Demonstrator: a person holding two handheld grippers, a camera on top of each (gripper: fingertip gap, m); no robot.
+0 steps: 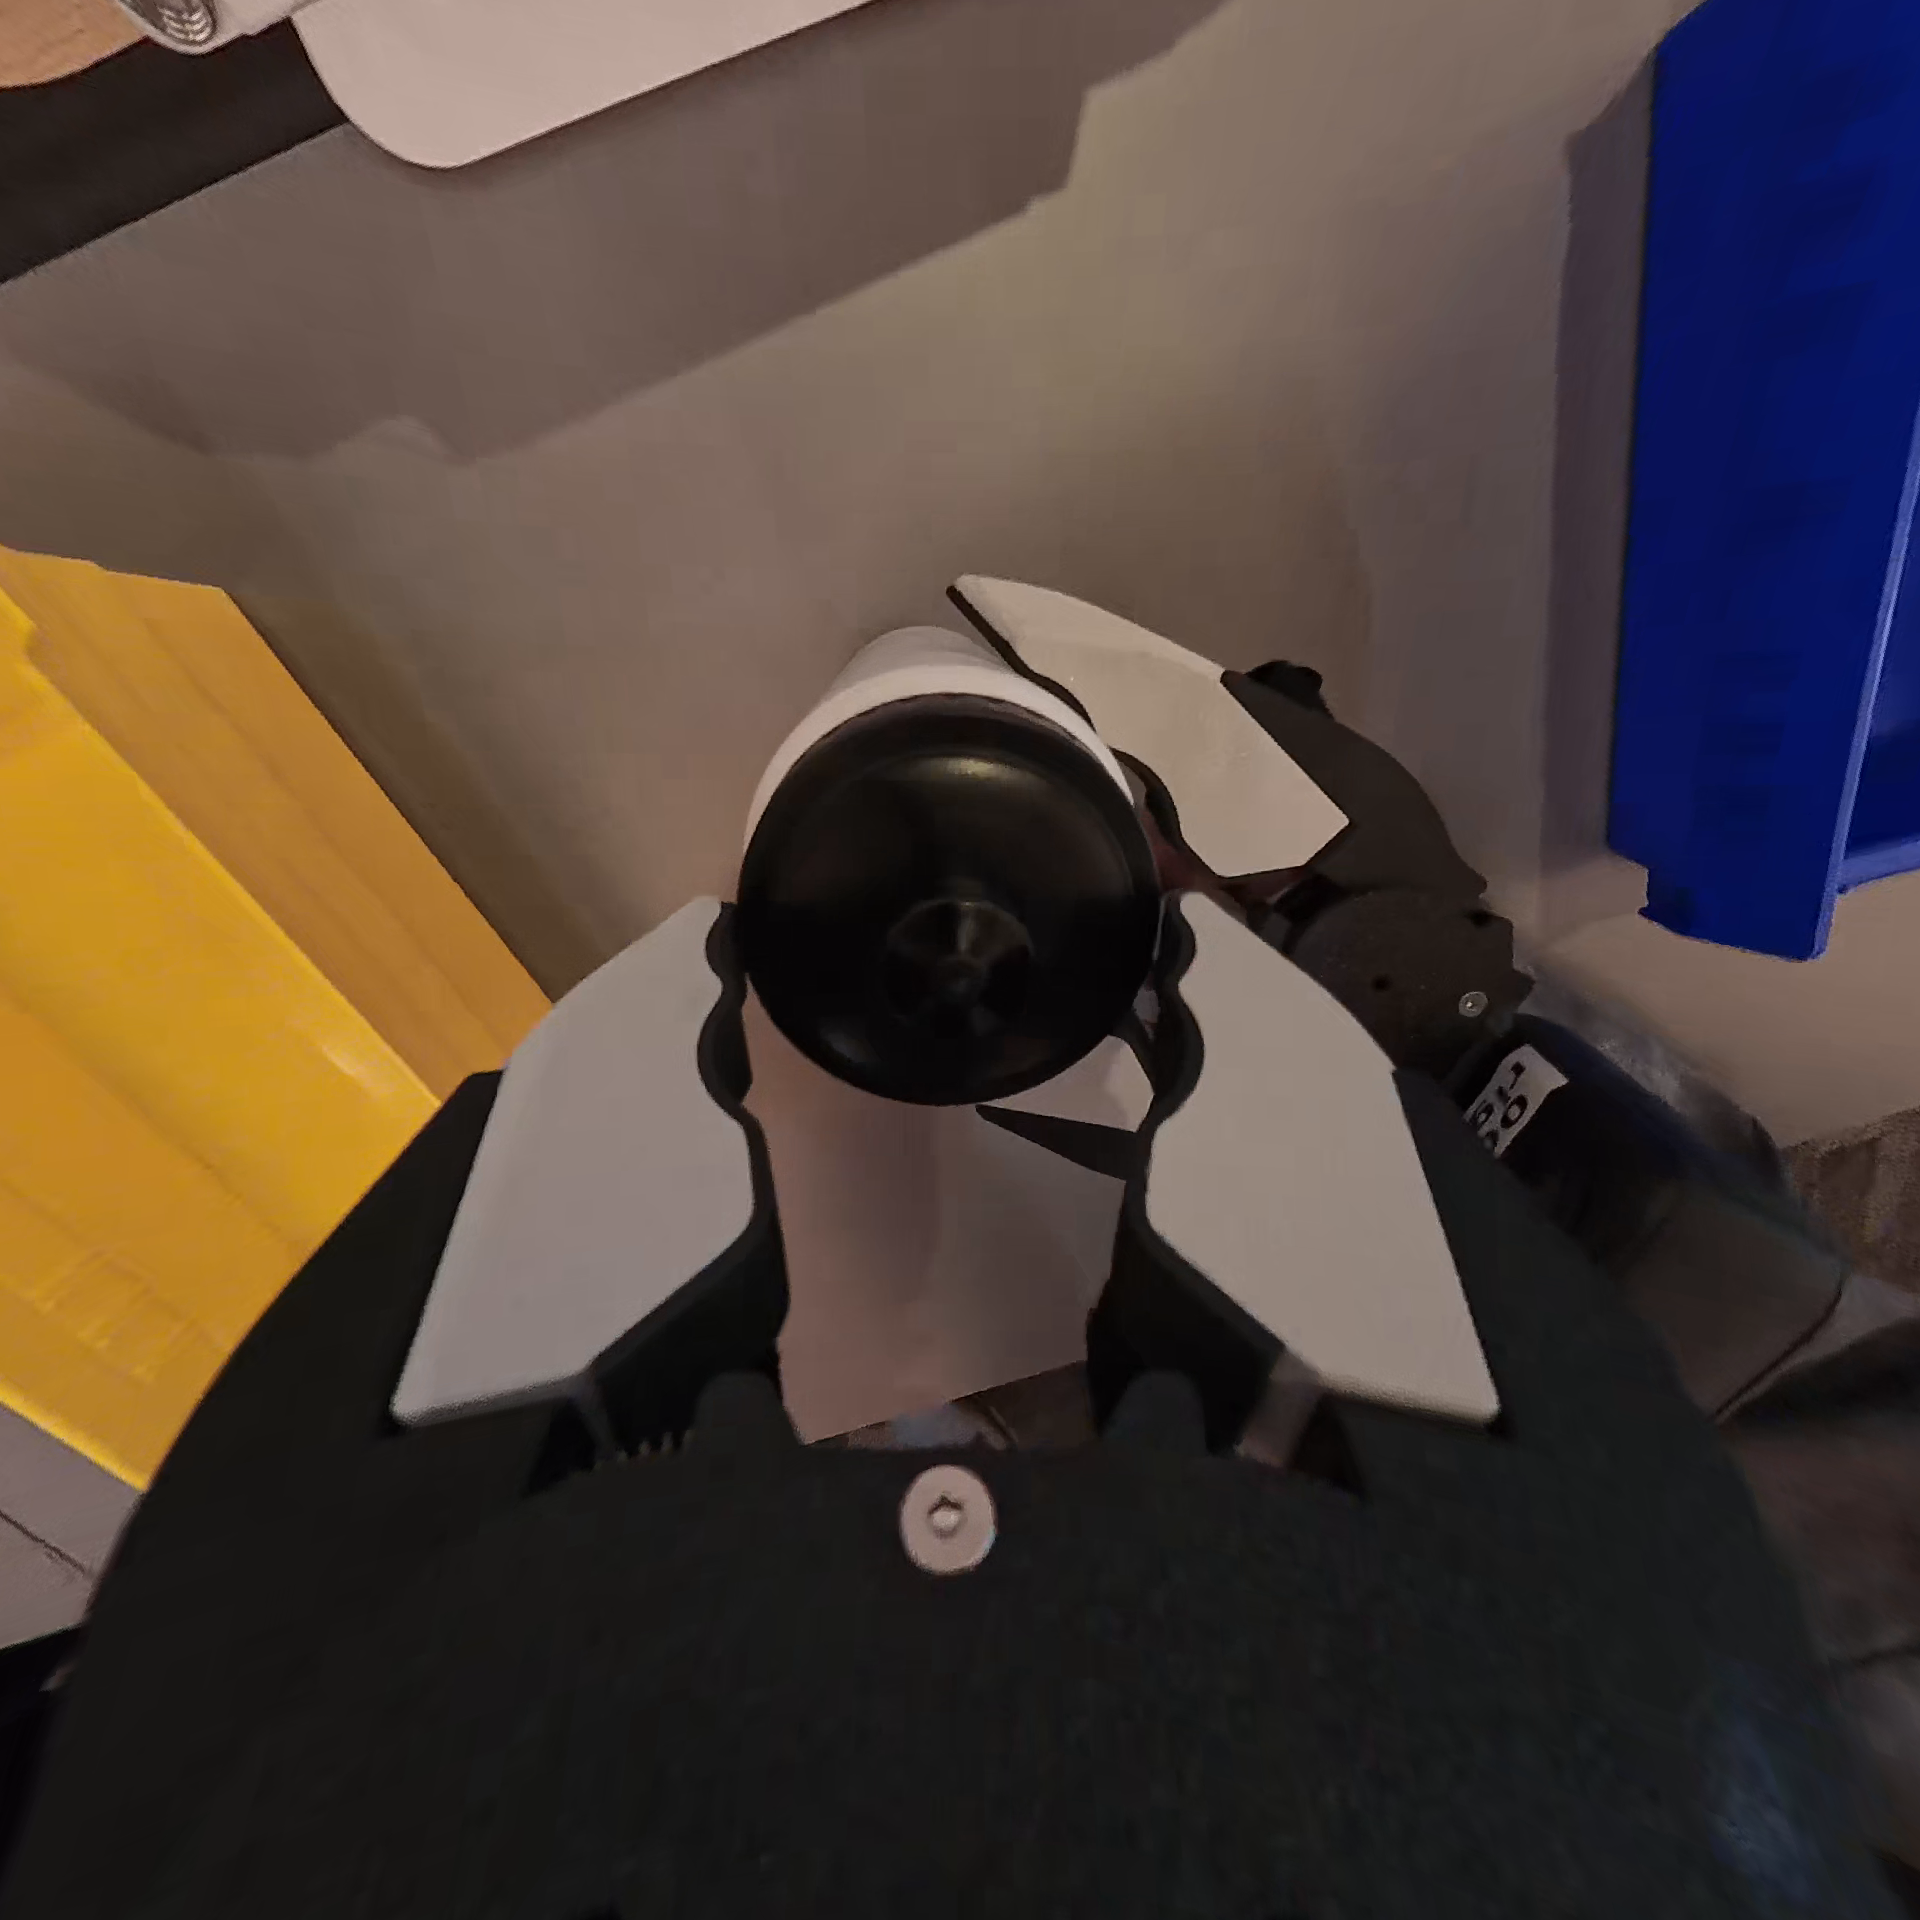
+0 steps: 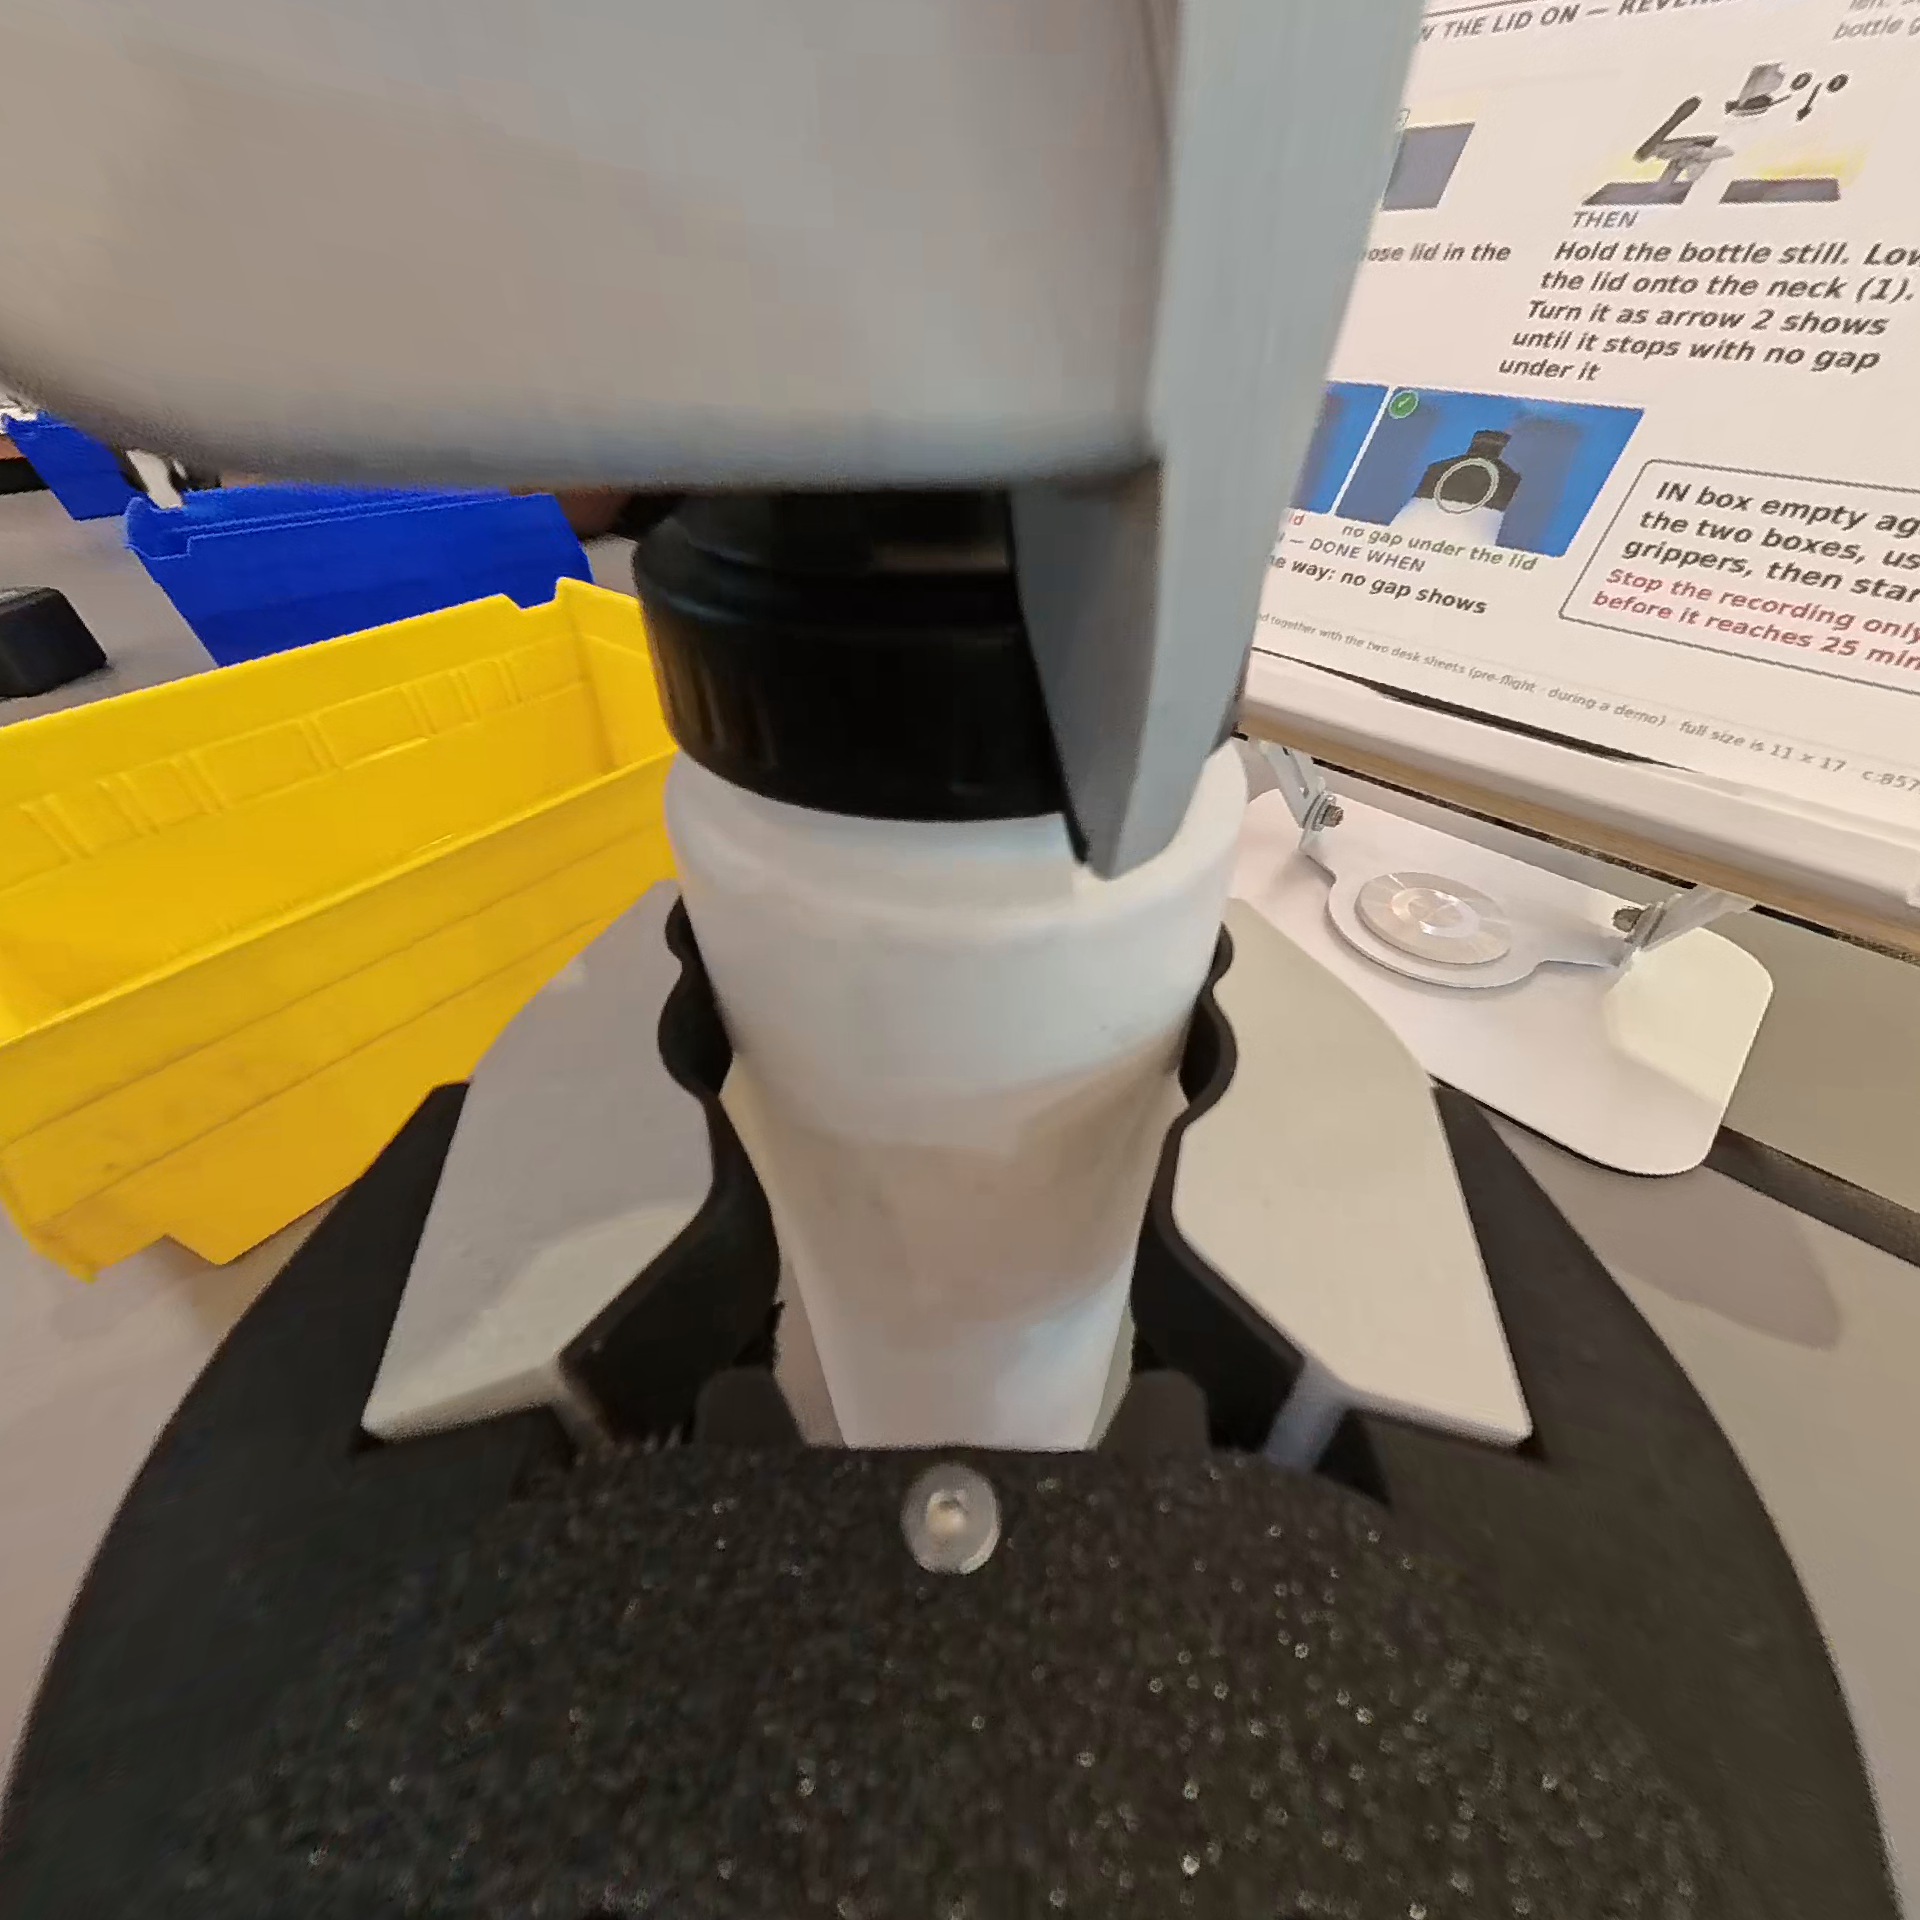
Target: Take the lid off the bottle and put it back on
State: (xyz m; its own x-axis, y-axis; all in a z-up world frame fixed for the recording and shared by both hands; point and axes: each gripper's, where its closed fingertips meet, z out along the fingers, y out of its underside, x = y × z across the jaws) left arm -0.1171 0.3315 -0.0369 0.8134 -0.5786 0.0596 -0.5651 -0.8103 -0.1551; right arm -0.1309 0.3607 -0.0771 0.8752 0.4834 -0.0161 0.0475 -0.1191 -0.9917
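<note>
Left wrist view: your left gripper [image 1: 951,982] comes down from above, its fingers pinching the black lid [image 1: 940,904]. Right wrist view: your right gripper [image 2: 945,997] pinches the white bottle [image 2: 935,1029] upright above the desk [image 2: 208,1371]. Probably the twisting step; next, turn the lid while holding the bottle still.

To my left a yellow bin [image 2: 312,883] sits on the grey table [image 2: 1558,1299], a blue bin [image 2: 353,561] just behind it; an instruction sheet on a stand [image 2: 1662,416] is well right of the yellow bin.
</note>
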